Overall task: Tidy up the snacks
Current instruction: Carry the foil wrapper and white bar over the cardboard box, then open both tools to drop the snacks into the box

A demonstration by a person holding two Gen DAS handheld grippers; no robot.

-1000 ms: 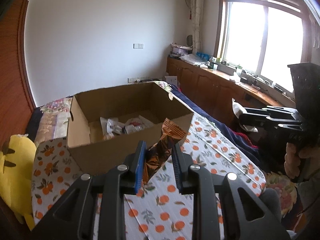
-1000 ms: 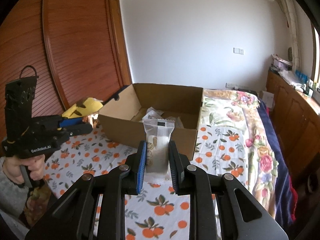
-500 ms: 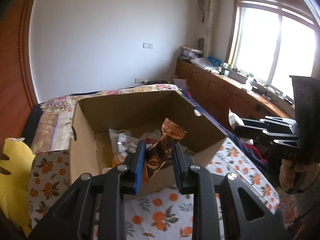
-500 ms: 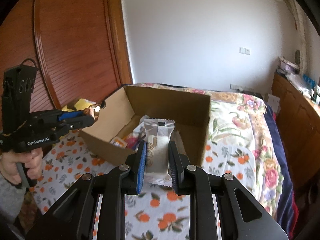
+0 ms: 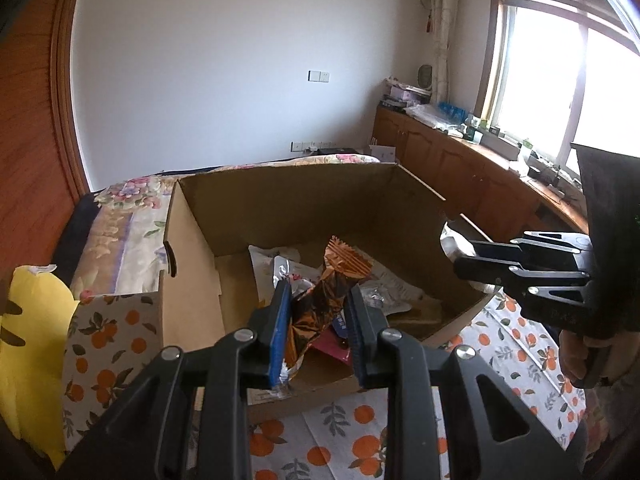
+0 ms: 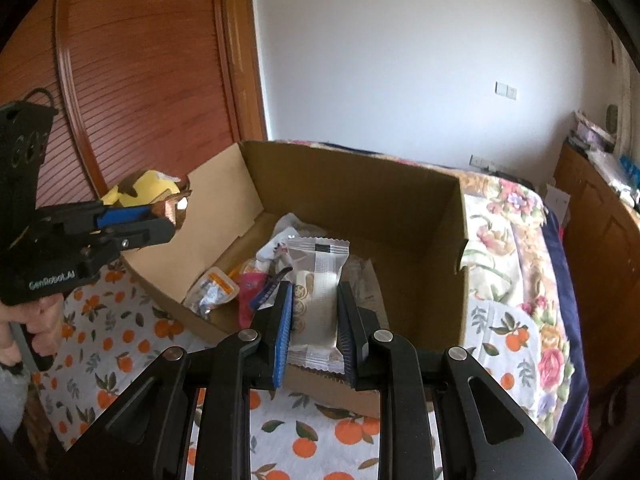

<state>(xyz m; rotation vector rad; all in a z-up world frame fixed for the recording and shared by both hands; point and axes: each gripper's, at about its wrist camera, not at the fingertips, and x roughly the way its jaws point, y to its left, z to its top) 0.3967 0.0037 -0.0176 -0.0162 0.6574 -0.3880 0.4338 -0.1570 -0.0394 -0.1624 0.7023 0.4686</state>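
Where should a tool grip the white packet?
Across its flat middle, coming from the sealed bottom end, as the right tool does: the white packet is long and thin, so pads on its narrow sides keep it upright over the box.

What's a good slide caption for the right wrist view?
Right gripper holds a silver snack packet over the open cardboard box.

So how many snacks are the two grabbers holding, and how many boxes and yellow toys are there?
Snacks held: 2, the copper wrapper in the left gripper and the white packet in the right gripper
Cardboard box: 1
Yellow plush toy: 1
Total: 4
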